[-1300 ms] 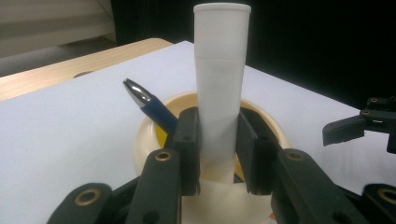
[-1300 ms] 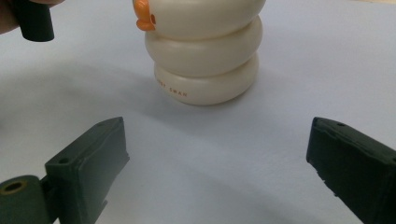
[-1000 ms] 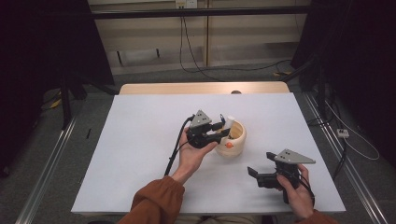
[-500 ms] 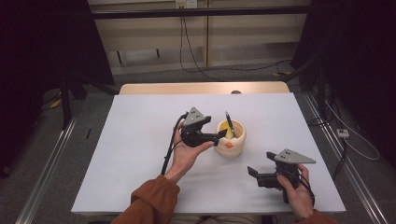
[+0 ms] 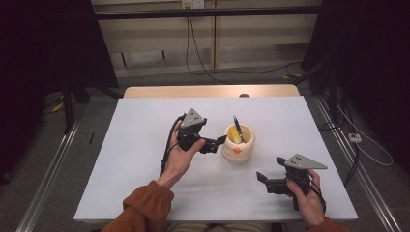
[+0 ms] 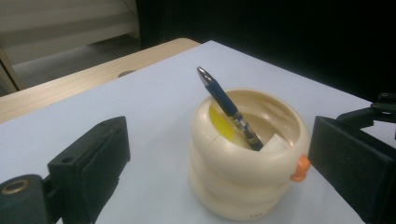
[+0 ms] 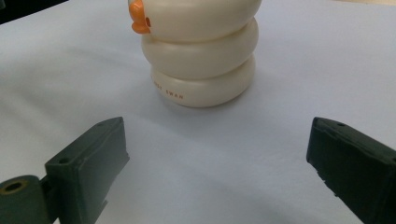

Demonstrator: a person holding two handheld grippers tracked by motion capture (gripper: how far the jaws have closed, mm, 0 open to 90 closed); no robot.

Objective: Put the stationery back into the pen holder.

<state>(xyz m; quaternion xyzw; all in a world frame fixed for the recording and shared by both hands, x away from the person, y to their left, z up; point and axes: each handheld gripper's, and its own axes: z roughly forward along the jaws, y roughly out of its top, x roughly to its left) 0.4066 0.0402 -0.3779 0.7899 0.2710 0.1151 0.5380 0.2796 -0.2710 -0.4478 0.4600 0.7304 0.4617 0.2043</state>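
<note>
My left gripper (image 5: 216, 143), jaws spread and empty, sits just beside the cream holder (image 5: 238, 143) mid-table at its 9 o'clock, nearer than my open right gripper (image 5: 264, 179) at 5, with the pen (image 6: 229, 108) leaning toward 12.

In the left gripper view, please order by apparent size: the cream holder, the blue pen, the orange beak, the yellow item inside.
1. cream holder
2. blue pen
3. The yellow item and the orange beak are unsure: the yellow item is mostly hidden inside the holder, so I leave them unranked.
</note>
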